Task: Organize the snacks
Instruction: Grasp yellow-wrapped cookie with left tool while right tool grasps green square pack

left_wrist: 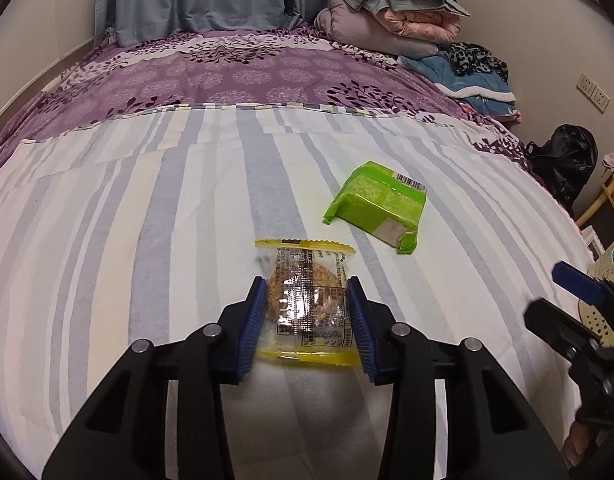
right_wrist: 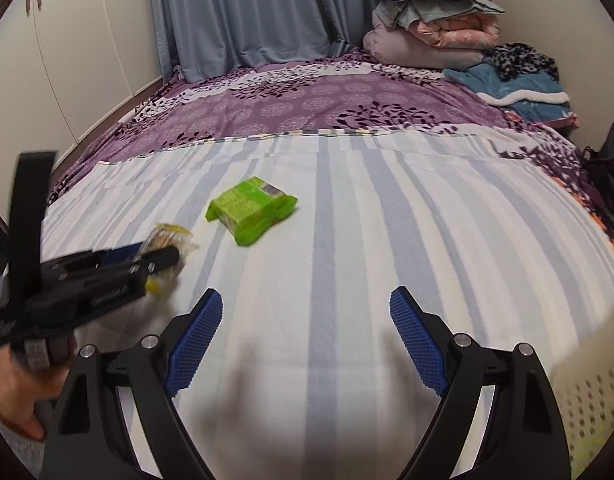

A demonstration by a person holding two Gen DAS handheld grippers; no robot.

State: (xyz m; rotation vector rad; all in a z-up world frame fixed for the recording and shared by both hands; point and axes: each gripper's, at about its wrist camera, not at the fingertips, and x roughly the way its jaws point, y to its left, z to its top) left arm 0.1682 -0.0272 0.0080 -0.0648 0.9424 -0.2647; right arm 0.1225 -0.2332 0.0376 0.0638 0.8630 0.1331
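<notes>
The yellow-edged biscuit packet (left_wrist: 305, 304) lies on the striped bed sheet (left_wrist: 147, 240), light, crinkly and brittle inside, so I pinch its sides gently with my left claw (left_wrist: 307, 312). The green packet (left_wrist: 373, 208) lies just beyond. My right claw (right_wrist: 307, 336) gapes wide, empty.

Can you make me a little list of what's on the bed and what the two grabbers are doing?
place: striped sheet on a bed
snack one: clear cookie packet with yellow ends
snack two: green packet, lying farther back, untouched
left gripper: shut on the cookie packet, which lies on the sheet
right gripper: open, empty, above the sheet
basket: pale, with holes, at the right edge
far end: folded blankets piled up
</notes>
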